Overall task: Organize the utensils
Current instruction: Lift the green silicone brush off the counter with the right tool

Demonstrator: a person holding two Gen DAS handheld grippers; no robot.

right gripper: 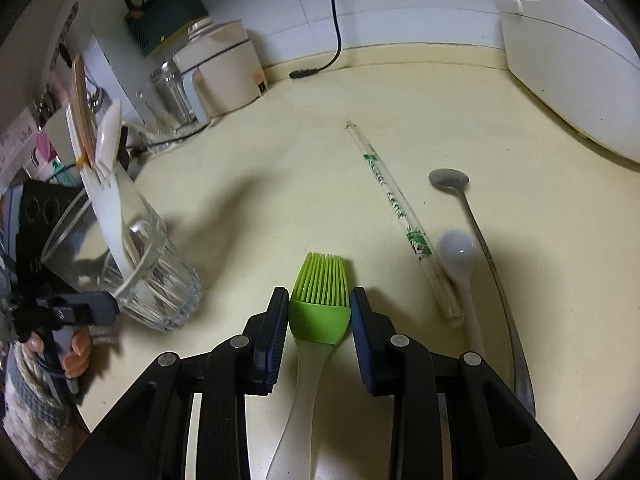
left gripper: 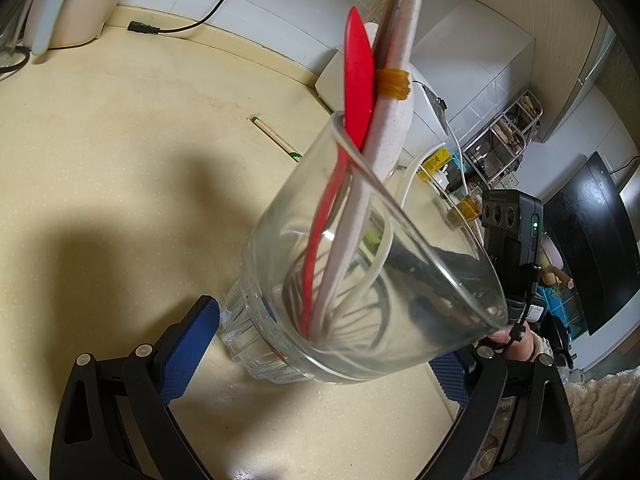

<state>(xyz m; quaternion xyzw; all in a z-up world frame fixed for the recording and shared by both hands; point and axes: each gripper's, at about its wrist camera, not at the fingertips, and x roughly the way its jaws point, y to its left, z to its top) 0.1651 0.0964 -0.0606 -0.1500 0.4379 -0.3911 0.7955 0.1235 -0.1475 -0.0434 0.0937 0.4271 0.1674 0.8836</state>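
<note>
My left gripper (left gripper: 320,344) is shut on a clear glass tumbler (left gripper: 360,272) and tilts it on the counter. The glass holds a red spatula (left gripper: 358,80), a speckled white utensil (left gripper: 394,112) and a whisk; it also shows in the right wrist view (right gripper: 132,264). My right gripper (right gripper: 319,300) is shut on a green silicone brush (right gripper: 319,296) with a clear handle, lying on the counter. To its right lie wrapped chopsticks (right gripper: 396,208), a white spoon (right gripper: 458,256) and a metal spoon (right gripper: 468,208).
A cream counter (right gripper: 280,168) carries a white rice cooker (right gripper: 568,60) at the back right, a beige appliance (right gripper: 224,68) and a glass jar (right gripper: 168,88) at the back left. A black power cord (right gripper: 336,32) hangs down the tiled wall.
</note>
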